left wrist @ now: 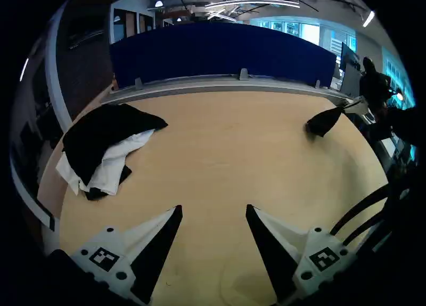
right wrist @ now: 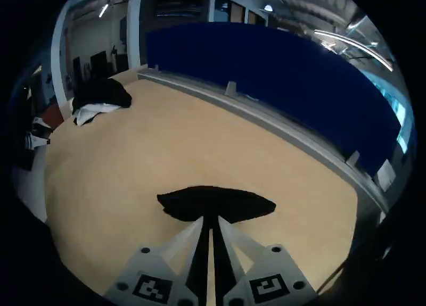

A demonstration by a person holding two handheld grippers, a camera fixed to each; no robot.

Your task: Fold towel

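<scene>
Towel (right wrist: pixel 215 204) (black) sits over the table (right wrist: pixel 133 162), its near edge pinched between the almost closed fingers of the right gripper (right wrist: pixel 211 219). The left gripper (left wrist: pixel 213 207) hovers wide open and empty. It should probably take a second corner so the towel spreads flat.

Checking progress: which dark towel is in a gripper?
The lone black towel, pinched by the right gripper; the piled black towel lies on white cloth.

Tabletop (left wrist: pixel 229 146) lies open between cloth heap (left wrist: pixel 104 143) and black towel (left wrist: pixel 322 122).
</scene>
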